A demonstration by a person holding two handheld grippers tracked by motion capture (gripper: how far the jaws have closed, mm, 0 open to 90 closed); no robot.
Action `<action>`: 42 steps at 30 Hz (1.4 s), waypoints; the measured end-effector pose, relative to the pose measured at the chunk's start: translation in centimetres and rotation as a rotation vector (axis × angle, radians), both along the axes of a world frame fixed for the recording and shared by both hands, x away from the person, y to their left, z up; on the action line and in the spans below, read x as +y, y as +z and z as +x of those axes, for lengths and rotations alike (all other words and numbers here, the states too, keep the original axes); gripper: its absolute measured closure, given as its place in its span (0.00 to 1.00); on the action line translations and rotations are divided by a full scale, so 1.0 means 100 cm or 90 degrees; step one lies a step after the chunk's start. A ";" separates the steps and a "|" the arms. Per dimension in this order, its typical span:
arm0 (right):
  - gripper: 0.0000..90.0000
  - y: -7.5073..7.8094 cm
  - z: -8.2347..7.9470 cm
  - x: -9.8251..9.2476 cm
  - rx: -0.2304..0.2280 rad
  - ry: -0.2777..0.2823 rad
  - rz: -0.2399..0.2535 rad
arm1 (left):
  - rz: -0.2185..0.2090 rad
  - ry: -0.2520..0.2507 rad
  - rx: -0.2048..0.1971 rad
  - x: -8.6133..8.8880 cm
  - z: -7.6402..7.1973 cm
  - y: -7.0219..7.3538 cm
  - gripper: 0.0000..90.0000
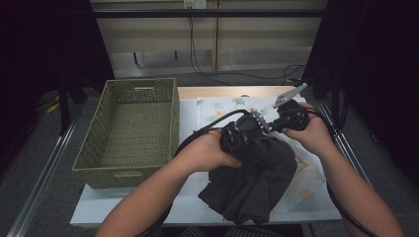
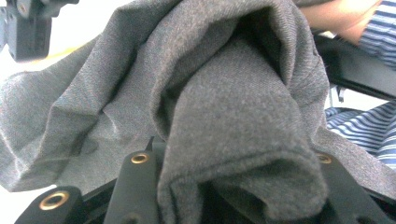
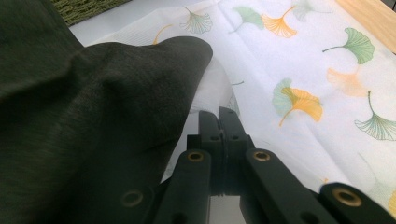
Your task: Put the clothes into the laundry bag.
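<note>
A dark grey cloth (image 1: 254, 177) lies bunched on the near right part of the table (image 1: 188, 205), partly on a white sheet with ginkgo leaves (image 1: 232, 106), and its near edge hangs close to the table's near edge. The left gripper (image 1: 237, 136) is at the far left part of the cloth. In the left gripper view a thick fold of the cloth (image 2: 233, 140) sits between its two black jaws, which stand partly apart and appear to hold this fold. The right gripper (image 1: 289, 116) is just to the right and a little farther, near the top edge of the cloth. In the right gripper view its jaws are pressed together with nothing clearly between them, and the cloth (image 3: 93, 116) lies just to their left over the leaf sheet (image 3: 303, 70). A green woven basket (image 1: 131, 131) stands on the left side of the table, apart from the cloth.
</note>
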State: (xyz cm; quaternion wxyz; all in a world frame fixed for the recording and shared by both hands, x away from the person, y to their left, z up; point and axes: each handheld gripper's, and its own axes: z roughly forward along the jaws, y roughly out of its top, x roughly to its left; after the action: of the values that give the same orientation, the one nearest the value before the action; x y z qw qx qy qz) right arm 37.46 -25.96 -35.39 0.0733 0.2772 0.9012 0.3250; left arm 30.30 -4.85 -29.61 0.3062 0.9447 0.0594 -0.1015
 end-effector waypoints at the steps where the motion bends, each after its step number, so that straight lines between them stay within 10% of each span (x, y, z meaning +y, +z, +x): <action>1: 1.00 0.000 -0.001 0.000 0.000 0.001 0.000 | 0.003 0.002 0.003 -0.001 0.001 -0.003 0.64; 26: 1.00 0.010 -0.014 -0.001 -0.031 0.012 0.010 | 0.057 0.027 0.021 -0.023 0.008 -0.043 0.65; 42: 1.00 0.027 -0.028 -0.001 -0.058 0.019 0.038 | 0.103 0.137 -0.040 -0.030 0.016 -0.040 0.66</action>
State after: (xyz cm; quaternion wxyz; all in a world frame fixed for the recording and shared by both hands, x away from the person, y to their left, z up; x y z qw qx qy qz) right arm 34.62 -26.10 -32.73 0.1011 0.2503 0.8909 0.3653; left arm 31.91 -7.80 -33.58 0.2395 0.9572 0.1589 -0.0330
